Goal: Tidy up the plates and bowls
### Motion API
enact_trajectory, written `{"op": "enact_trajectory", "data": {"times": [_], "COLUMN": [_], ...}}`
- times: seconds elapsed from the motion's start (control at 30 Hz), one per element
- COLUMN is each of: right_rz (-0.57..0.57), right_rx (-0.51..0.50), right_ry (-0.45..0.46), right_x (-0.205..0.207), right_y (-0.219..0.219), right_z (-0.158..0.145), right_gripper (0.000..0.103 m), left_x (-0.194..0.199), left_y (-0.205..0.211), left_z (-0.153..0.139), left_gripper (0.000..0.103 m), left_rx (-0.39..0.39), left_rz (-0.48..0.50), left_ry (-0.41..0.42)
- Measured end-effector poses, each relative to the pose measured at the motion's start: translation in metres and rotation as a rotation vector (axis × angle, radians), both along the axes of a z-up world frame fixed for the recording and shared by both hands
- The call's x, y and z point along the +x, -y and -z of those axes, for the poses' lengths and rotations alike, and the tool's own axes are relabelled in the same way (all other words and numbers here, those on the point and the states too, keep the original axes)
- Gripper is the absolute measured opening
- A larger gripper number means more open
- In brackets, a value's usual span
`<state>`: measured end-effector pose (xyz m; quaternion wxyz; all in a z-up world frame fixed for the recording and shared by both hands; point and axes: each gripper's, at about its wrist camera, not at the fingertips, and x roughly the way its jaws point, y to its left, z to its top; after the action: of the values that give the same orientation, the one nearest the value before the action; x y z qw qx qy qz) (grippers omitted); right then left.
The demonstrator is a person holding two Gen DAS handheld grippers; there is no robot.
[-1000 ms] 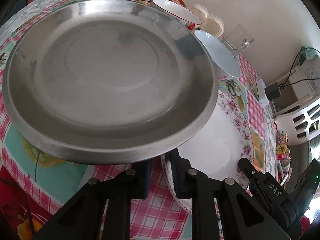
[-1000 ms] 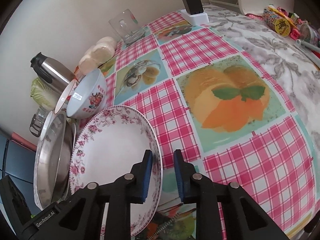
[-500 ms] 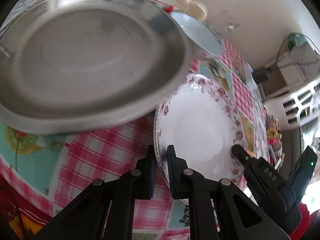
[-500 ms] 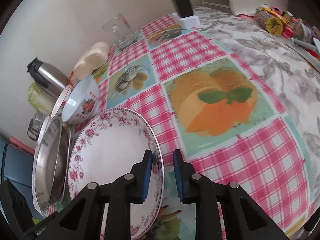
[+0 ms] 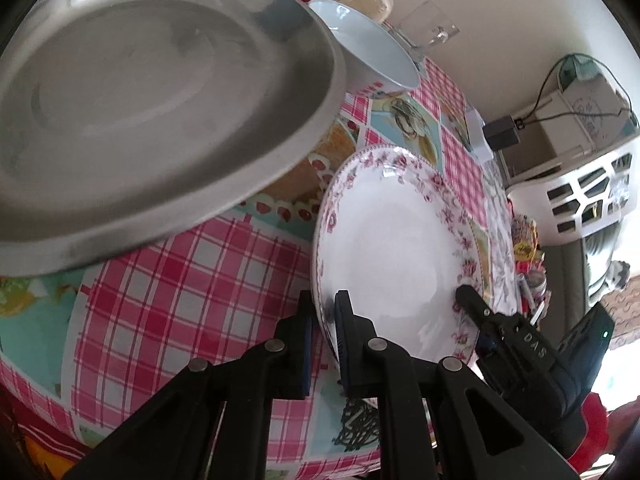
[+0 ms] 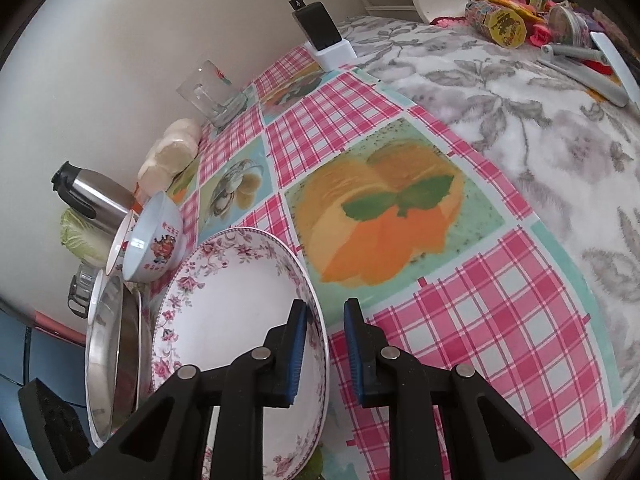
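A white plate with a pink flower rim (image 5: 394, 240) (image 6: 236, 300) is tilted above the checked tablecloth. My left gripper (image 5: 323, 320) is shut on its near rim. My right gripper (image 6: 325, 340) straddles the plate's opposite rim with a small gap, its jaws not pressed shut; it shows in the left wrist view (image 5: 472, 304). A big steel plate (image 5: 160, 92) (image 6: 108, 356) lies to the left of the flower plate. A white bowl with red print (image 6: 154, 240) (image 5: 368, 52) stands behind, with another bowl (image 6: 120, 248) beside it.
A steel thermos (image 6: 96, 196), a cabbage (image 6: 82, 240), round buns (image 6: 172, 152) and a glass mug (image 6: 210, 92) stand along the wall. A charger block (image 6: 324, 36) sits at the back. A grey flowered cloth (image 6: 540, 100) with small clutter covers the right side.
The left gripper has left the steel plate's edge, moved right and closed on the flower plate's rim. The flower plate now stands apart from the steel plate, which looks slid left.
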<state>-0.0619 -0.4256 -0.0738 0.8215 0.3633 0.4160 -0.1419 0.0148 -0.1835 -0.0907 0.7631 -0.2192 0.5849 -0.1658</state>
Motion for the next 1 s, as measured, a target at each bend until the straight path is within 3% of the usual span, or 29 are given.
{"op": "enact_trajectory", "data": {"times": [0.3, 0.67, 0.83, 1.0], "right_rz": [0.005, -0.033, -0.045, -0.039], "right_rx": [0.025, -0.042, -0.058, -0.031], "right_ry": [0.036, 0.044, 0.04, 0.046], "right_x": [-0.003, 0.006, 0.008, 0.005], "right_y": [0.004, -0.009, -0.013, -0.009], "right_z": [0.004, 0.003, 0.002, 0.001], "right_gripper": [0.021, 0.021, 0.015, 0.013], "left_x": [0.006, 0.009, 0.01, 0.013], "left_y": [-0.001, -0.005, -0.003, 0.006], "left_z": [0.001, 0.001, 0.0, -0.004], "left_gripper": [0.012, 0.012, 0.012, 0.013], "left_rx": [0.006, 0.003, 0.008, 0.06], "left_rz": [-0.024, -0.022, -0.016, 0.034], "left_ry": [0.033, 0.049, 0.051, 0.065]}}
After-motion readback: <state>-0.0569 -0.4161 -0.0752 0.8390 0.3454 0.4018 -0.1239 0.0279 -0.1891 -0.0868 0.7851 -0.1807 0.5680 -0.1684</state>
